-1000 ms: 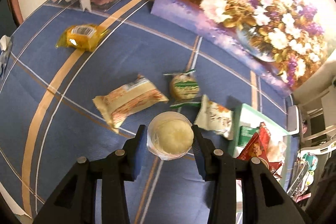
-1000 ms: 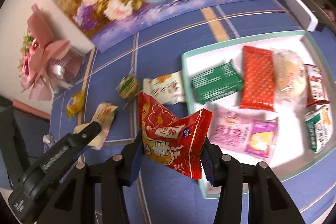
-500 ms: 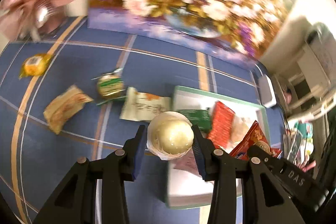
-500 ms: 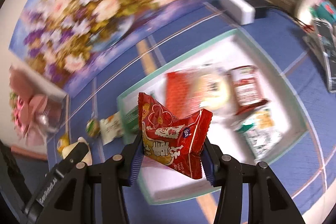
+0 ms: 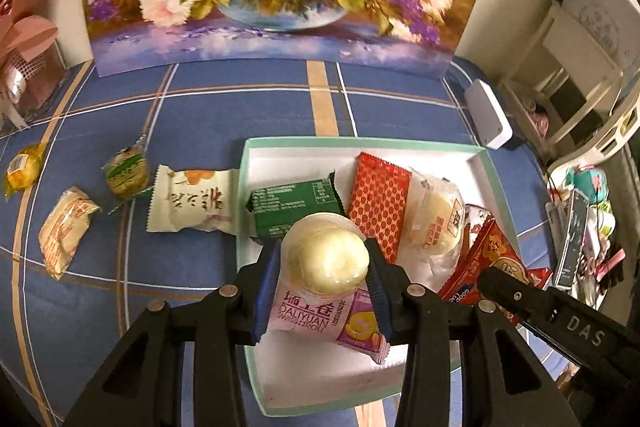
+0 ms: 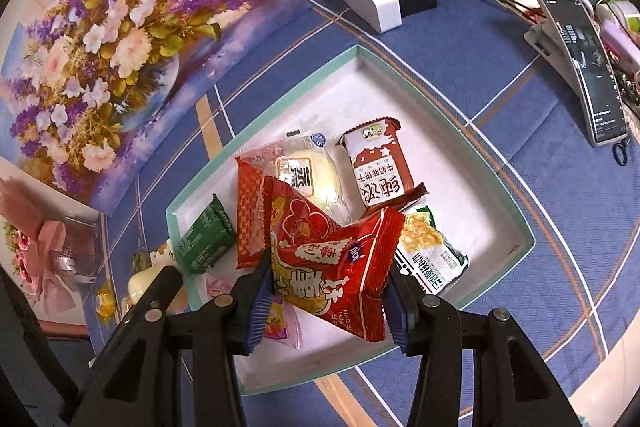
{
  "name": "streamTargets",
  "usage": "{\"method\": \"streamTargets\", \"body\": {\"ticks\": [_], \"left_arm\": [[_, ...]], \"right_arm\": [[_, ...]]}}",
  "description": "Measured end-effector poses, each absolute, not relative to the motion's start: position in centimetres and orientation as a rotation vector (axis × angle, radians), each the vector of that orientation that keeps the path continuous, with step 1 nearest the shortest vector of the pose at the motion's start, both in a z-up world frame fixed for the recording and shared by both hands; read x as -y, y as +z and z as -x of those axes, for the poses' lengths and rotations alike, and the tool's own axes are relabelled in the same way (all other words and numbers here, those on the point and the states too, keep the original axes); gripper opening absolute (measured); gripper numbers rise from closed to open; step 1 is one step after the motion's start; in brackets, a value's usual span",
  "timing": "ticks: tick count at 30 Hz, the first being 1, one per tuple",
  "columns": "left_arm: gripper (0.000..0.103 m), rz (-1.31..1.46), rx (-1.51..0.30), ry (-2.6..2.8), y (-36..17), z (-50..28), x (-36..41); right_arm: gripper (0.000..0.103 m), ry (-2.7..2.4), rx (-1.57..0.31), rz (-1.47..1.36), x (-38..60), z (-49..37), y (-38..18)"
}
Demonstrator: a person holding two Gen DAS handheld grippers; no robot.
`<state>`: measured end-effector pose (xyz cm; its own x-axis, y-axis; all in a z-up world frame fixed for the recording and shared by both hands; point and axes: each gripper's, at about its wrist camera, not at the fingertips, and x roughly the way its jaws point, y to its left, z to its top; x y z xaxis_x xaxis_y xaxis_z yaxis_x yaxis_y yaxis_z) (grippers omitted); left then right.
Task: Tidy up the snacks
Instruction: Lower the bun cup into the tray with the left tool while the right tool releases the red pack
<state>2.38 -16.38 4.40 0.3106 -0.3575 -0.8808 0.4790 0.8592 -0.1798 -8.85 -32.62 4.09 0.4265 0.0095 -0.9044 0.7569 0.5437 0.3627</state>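
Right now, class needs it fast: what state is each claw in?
Left claw: closed on the round wrapped bun.
Right claw: closed on the red snack packet.

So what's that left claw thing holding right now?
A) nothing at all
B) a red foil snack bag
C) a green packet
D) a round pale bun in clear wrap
D: the left gripper is shut on a round pale bun in clear wrap, above the white tray; the red snack bag is in the right gripper.
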Motion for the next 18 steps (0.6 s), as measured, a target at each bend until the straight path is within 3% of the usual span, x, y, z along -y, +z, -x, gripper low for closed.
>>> {"method": "streamTargets", "body": {"ticks": [18], "left_arm": [[0.044, -0.135, -1.181, -0.540, 2.4, -3.4, 17.9]], "right_arm": [[0.053, -0.543, -1.098, -0.876, 32.8, 8.1, 2.5]]}}
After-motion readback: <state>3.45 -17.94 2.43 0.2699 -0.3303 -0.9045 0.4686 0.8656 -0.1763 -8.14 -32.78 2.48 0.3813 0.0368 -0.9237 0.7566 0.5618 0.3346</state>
